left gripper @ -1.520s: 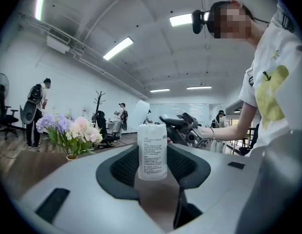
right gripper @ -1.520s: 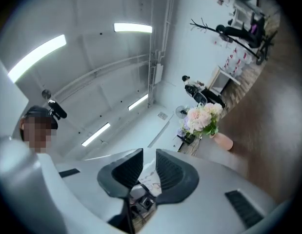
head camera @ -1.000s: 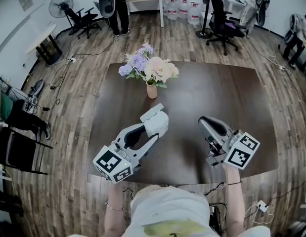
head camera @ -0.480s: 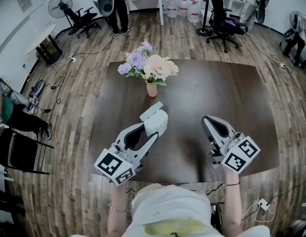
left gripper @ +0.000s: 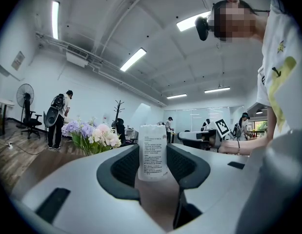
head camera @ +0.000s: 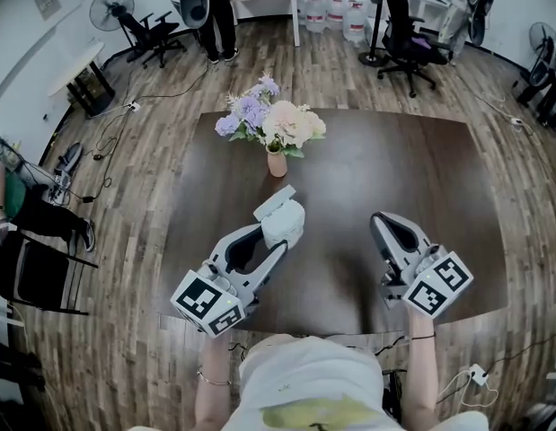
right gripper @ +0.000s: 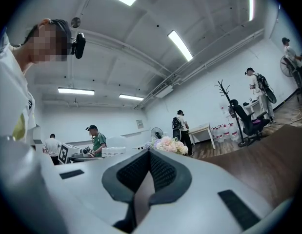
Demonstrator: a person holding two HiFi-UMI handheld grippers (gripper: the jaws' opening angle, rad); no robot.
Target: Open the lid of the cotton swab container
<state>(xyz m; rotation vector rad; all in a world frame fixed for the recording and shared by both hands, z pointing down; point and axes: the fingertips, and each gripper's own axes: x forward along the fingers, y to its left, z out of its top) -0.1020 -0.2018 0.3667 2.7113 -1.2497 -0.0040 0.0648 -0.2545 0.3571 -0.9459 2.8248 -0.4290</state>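
The cotton swab container is a white tube with a printed label. It hangs above the dark table, and my left gripper is shut on its sides, with pads pressing from both sides. In the head view a flat white lid sticks out tilted at the container's far end. My right gripper hovers to the right of it, well apart, shut with nothing between its fingers. In the right gripper view its jaws meet, and the container shows far off at the left.
A vase of pink and purple flowers stands at the table's far left, just beyond the container. Office chairs, a fan, water bottles and several people stand around the room. A person sits at the left edge.
The right gripper has drawn slightly back toward the table's near edge and rolled a little. The left gripper and the container have stayed where they were.
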